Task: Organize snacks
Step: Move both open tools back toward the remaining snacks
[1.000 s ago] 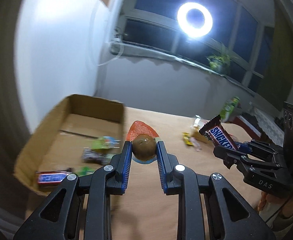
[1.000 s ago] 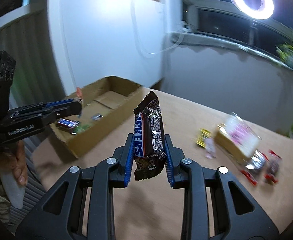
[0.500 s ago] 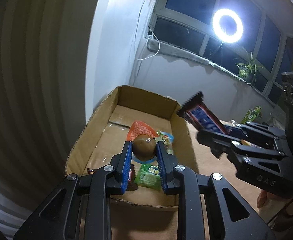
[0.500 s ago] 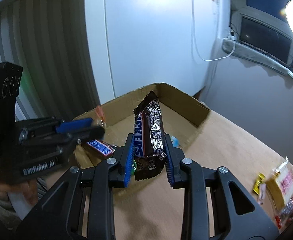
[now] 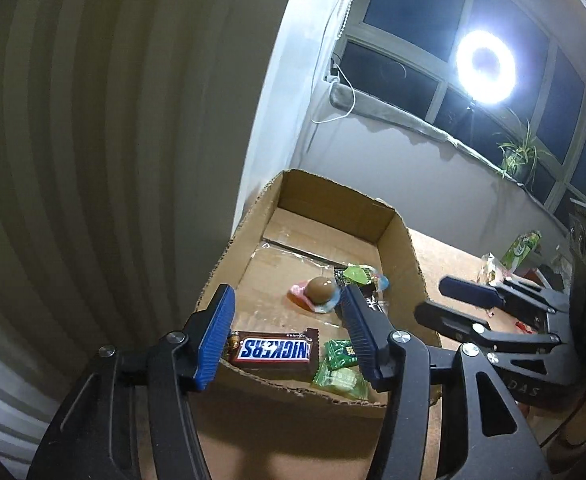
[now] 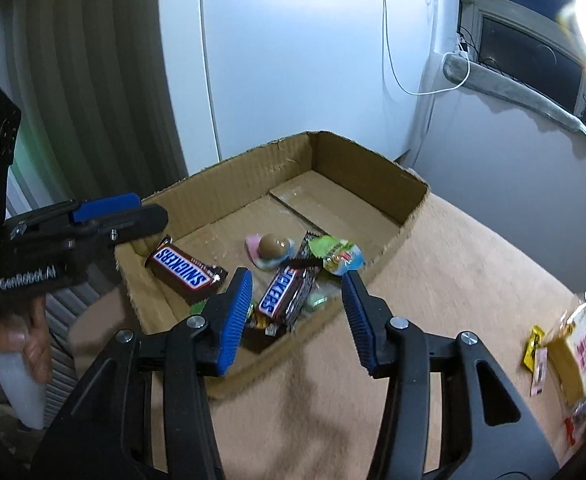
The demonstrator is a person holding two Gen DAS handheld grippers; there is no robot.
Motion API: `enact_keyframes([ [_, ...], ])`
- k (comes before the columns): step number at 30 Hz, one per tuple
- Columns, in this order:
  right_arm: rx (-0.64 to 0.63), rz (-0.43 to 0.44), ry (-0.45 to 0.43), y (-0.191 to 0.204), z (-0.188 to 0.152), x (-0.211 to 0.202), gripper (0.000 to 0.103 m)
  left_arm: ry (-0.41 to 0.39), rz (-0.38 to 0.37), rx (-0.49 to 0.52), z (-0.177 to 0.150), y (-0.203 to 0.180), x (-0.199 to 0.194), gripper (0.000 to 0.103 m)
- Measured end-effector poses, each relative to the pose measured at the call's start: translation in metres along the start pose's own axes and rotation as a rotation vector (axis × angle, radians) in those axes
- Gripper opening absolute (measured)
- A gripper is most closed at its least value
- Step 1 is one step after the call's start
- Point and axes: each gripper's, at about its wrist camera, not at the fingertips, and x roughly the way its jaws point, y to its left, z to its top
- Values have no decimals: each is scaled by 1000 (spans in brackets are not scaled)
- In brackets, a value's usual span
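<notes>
The near wall of the cardboard box (image 6: 249,364) hides the lower ends of the sweets lying against it, and the right tool (image 6: 297,316) covers part of the Snickers bar (image 6: 285,294) just below it. Small wrappers under that bar are too crowded to tell apart. At the right edge of the right wrist view a yellow packet (image 6: 573,356) and some small wrappers on the table (image 6: 433,264) are cut off and blurred.

The left tool (image 5: 283,338) hangs over the box's near corner, its jaws having just been opening, with nothing between them. The right tool's jaws have likewise just been opening and stand apart, clear of the bar.

Inside the box lie a second Snickers bar (image 5: 275,350) along the near wall, a green packet (image 5: 339,368) beside it, a brown chocolate ball (image 5: 320,288) on a pink and blue wrapper in the middle, and a green-topped packet (image 5: 363,274) near the right wall. A ring light (image 5: 486,67) glares at the dark window.
</notes>
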Motion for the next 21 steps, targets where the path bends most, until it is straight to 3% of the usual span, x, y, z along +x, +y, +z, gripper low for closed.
enact_keyframes([
  [3, 2, -10, -11, 3, -5, -7, 49, -4, 0, -1, 0, 1, -5, 55],
  [7, 24, -17, -14, 2, -12, -14, 50, -22, -5, 3, 3, -5, -13, 65],
  [21, 71, -49, -63, -22, -34, -49, 51, -23, -26, 113, 7, -61, -23, 66],
])
